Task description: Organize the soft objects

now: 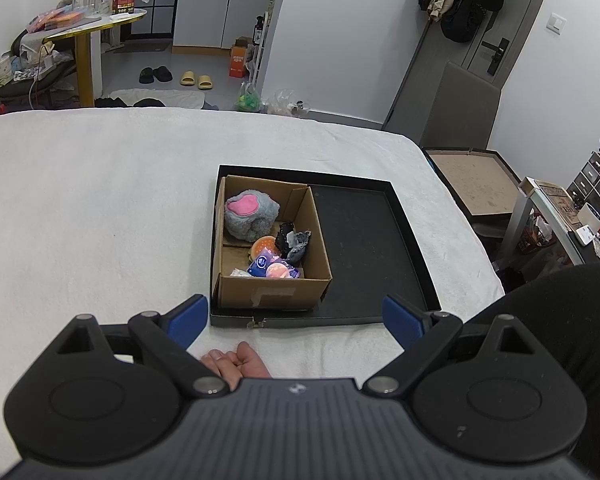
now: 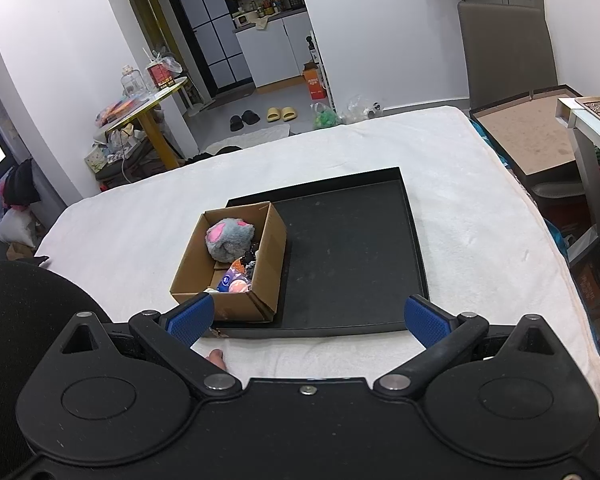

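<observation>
A brown cardboard box (image 1: pixel 274 290) (image 2: pixel 266 276) stands in the left part of a shallow black tray (image 1: pixel 364 248) (image 2: pixel 348 260) on the white blanket. Inside lie a grey plush with a pink patch (image 1: pixel 250 214) (image 2: pixel 228 238), an orange ball (image 1: pixel 264 246), a blue packet (image 1: pixel 262 266) (image 2: pixel 225 282), a pink ball (image 1: pixel 278 270) (image 2: pixel 238 288) and a dark crumpled piece (image 1: pixel 294 242). My left gripper (image 1: pixel 298 314) hovers open near the tray's front edge, nothing between its blue pads. My right gripper (image 2: pixel 308 318) is likewise open and empty, its left pad (image 2: pixel 190 320) overlapping the box's front corner in view.
White blanket (image 1: pixel 100 200) (image 2: pixel 480 220) covers the bed around the tray. A hand (image 1: pixel 236 362) rests on it below the left gripper. A brown board in a black frame (image 1: pixel 476 184) (image 2: pixel 528 136) and a chair stand at the right. A yellow-legged table (image 1: pixel 84 36) and slippers are beyond.
</observation>
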